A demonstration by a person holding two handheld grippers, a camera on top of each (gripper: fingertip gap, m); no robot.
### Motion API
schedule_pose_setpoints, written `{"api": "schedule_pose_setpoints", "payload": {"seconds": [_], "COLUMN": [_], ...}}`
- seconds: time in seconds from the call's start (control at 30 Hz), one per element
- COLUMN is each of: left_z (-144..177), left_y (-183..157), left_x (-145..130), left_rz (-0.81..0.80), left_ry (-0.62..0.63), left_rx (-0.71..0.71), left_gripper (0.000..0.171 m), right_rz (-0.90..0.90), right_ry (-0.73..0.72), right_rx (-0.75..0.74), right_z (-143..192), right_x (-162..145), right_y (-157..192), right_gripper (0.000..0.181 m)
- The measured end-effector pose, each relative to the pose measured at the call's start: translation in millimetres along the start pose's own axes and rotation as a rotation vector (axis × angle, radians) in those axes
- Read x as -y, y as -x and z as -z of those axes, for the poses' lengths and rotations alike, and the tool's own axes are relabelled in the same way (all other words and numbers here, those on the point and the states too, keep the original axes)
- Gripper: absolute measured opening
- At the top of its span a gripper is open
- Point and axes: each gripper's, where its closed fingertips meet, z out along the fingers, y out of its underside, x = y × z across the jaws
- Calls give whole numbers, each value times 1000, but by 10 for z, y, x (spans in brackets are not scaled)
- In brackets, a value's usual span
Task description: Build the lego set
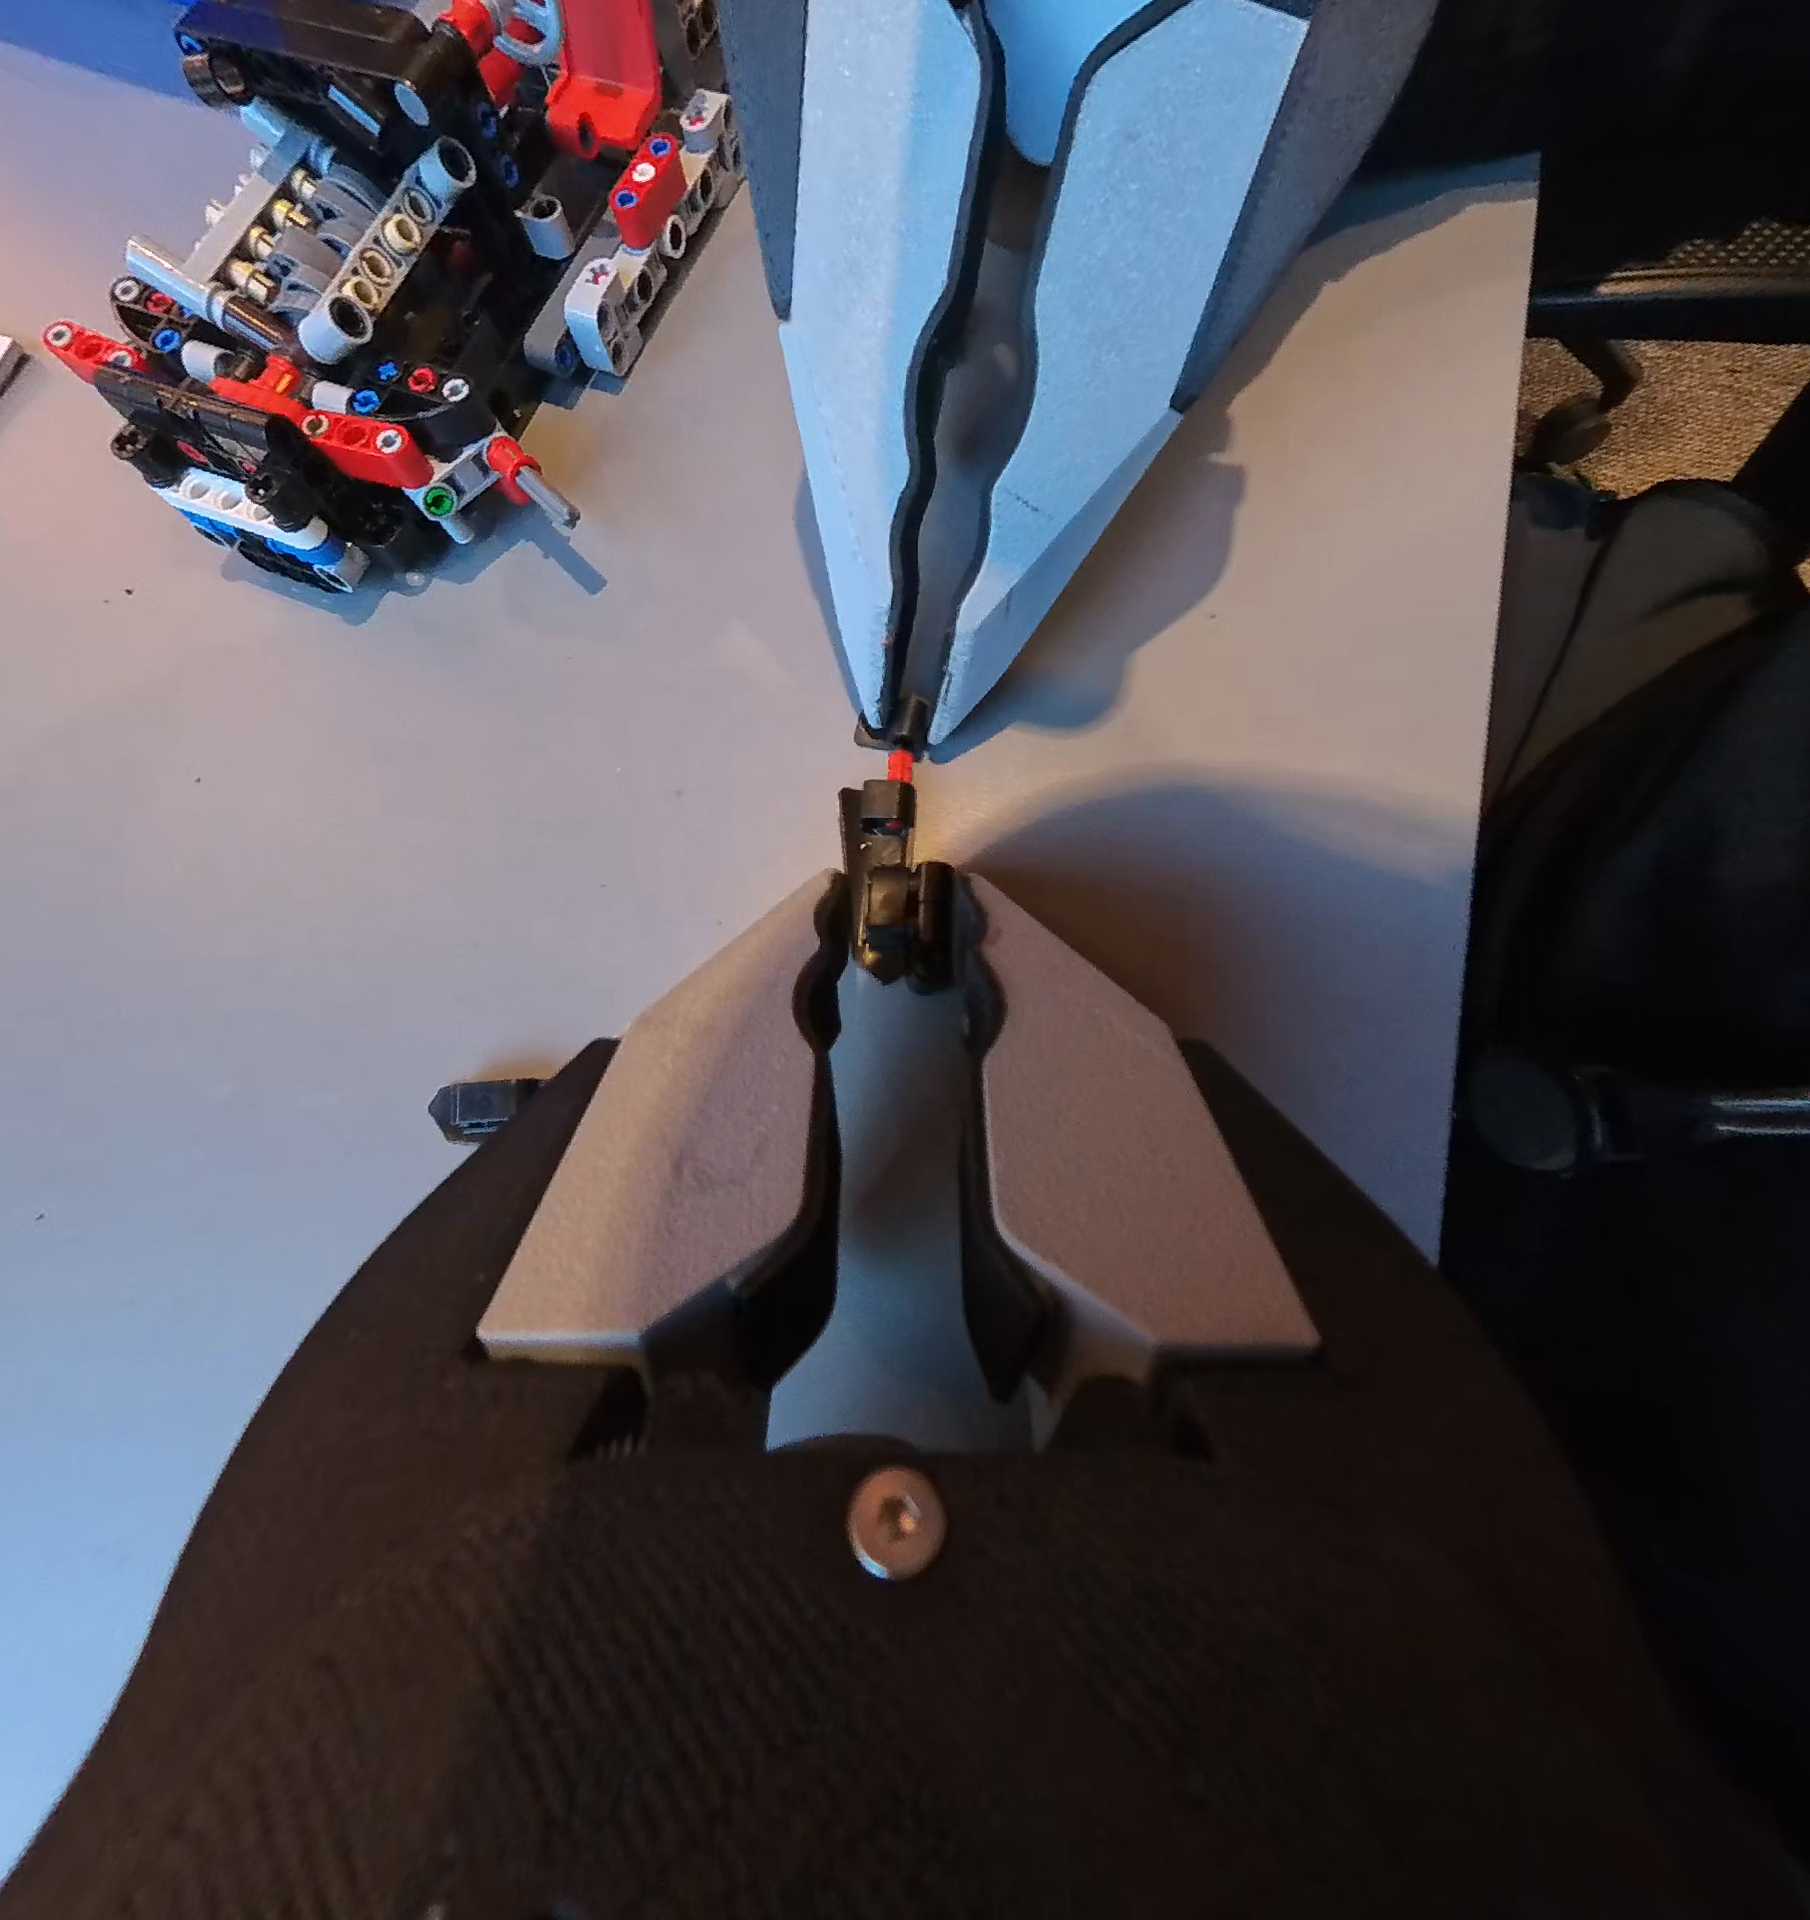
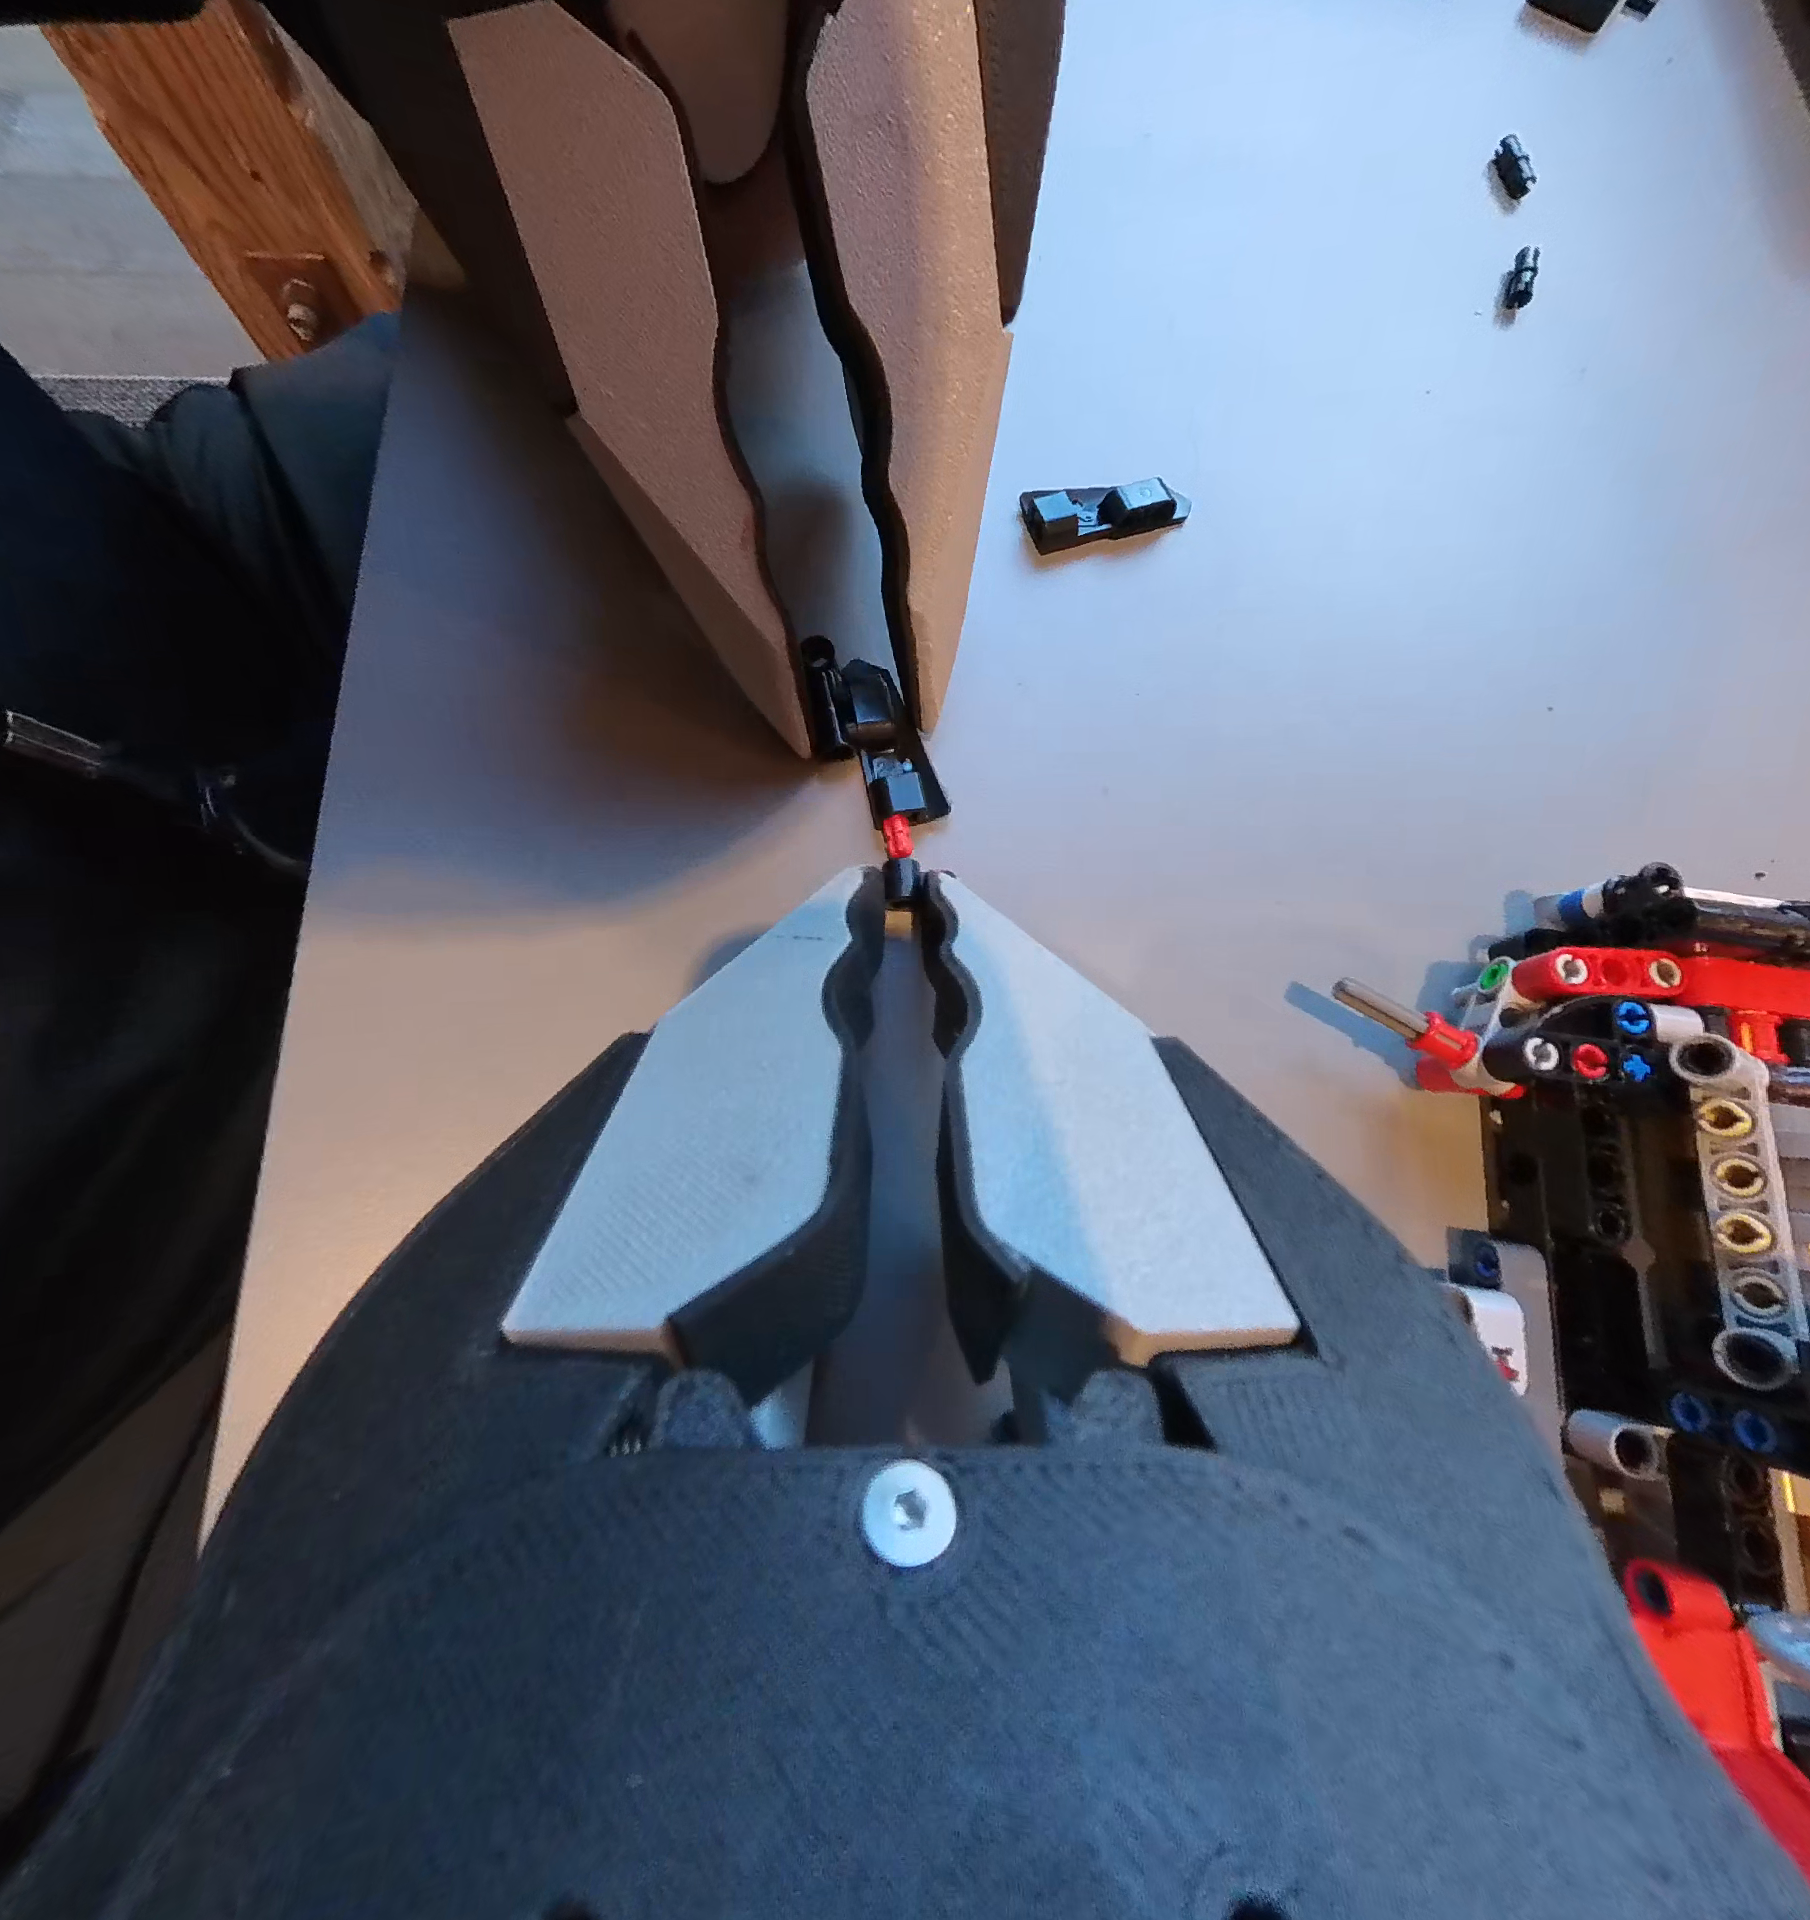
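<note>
Black, ribbed printed housing with one steel screw fills the near part of both wrist views, carrying pale grey wedge-shaped fingers with wavy black inner pads. Left gripper (image 1: 896, 914) has its fingers clenched on a small black connector piece (image 1: 885, 883), angular and glossy. Straight ahead at 12 o'clock the right gripper (image 2: 906, 894) meets it tip to tip, fingers clenched on a tiny black bush (image 2: 901, 878) that sits on a short red axle (image 2: 896, 828); the axle bridges the narrow gap between the two pieces, above the smooth grey desk (image 1: 257, 831).

In the left wrist view the half-built lego model (image 1: 361, 312), a dense block of black, red and grey studless beams, stands at 10 o'clock, well apart from the grippers. The desk's edge runs close by at 3 o'clock.

In the right wrist view a loose black piece (image 2: 1103, 514) lies at 1 o'clock, and two small black pins (image 2: 1516, 218) farther off.
</note>
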Motion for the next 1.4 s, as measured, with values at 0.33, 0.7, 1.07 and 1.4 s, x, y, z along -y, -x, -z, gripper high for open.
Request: {"api": "schedule_pose_setpoints", "payload": {"seconds": [0.33,0.7,1.07,1.4], "left_z": [-1,-7,6,-37], "left_y": [37,30,24,5], "left_x": [0,1,31,41], "left_rz": [5,21,36,46], "left_ry": [-2,-2,-20,-6], "left_rx": [7,-15,-34,-55], "left_gripper": [16,16,15,15], "right_rz": [-13,-25,-56,-117], "right_ry": [-1,-3,-5,-6], "right_rx": [3,15,46,102], "right_z": [11,8,11,35], "right_x": [-10,-9,-10,-26], "right_y": [-24,-23,-22,-23], "right_gripper": [4,4,4,4]}}
